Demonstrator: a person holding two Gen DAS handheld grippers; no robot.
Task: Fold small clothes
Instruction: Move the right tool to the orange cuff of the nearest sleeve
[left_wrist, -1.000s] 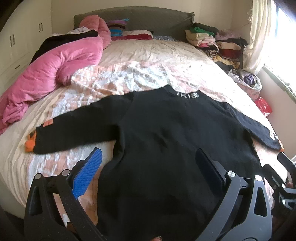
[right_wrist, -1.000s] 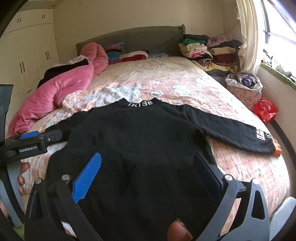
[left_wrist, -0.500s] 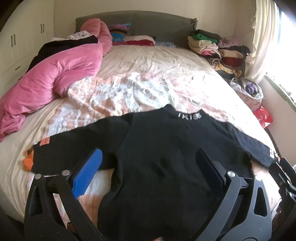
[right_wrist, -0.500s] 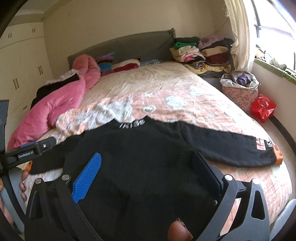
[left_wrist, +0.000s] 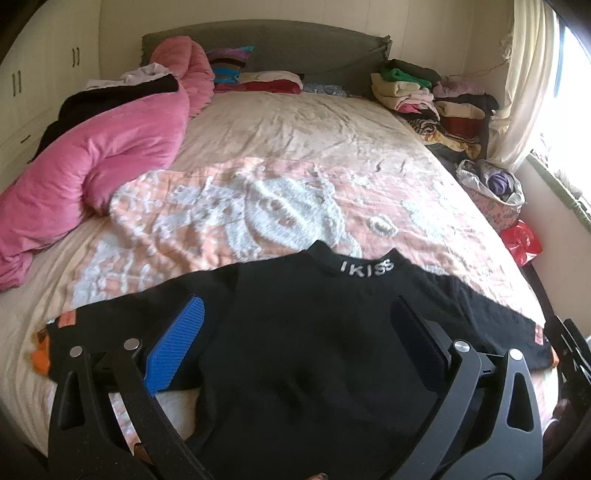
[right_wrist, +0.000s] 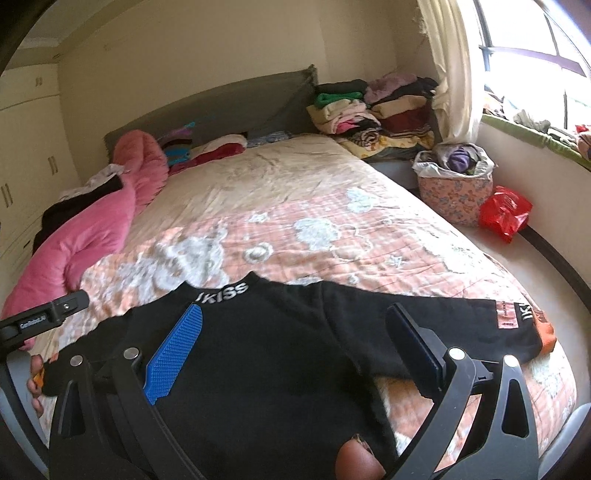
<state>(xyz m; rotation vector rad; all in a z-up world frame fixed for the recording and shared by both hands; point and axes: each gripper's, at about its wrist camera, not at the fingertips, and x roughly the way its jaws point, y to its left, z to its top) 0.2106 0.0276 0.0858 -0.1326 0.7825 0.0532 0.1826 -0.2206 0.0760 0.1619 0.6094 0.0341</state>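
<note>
A small black long-sleeved sweater with white "IKISS" lettering on its collar lies flat on the bed, sleeves spread to both sides, orange cuffs at the ends. It also shows in the right wrist view. My left gripper is open and empty, above the sweater's body. My right gripper is open and empty, above the sweater's body and right sleeve. The left gripper's body shows at the left edge of the right wrist view.
The bed has a peach and white patterned cover. A pink duvet lies on its left side. Folded clothes are stacked at the far right. A floral basket and a red bag stand on the floor at the right.
Both grippers have drawn back and up from the sweater, so it sits lower and smaller in both views. The sweater itself has not moved. Both grippers stay open.
</note>
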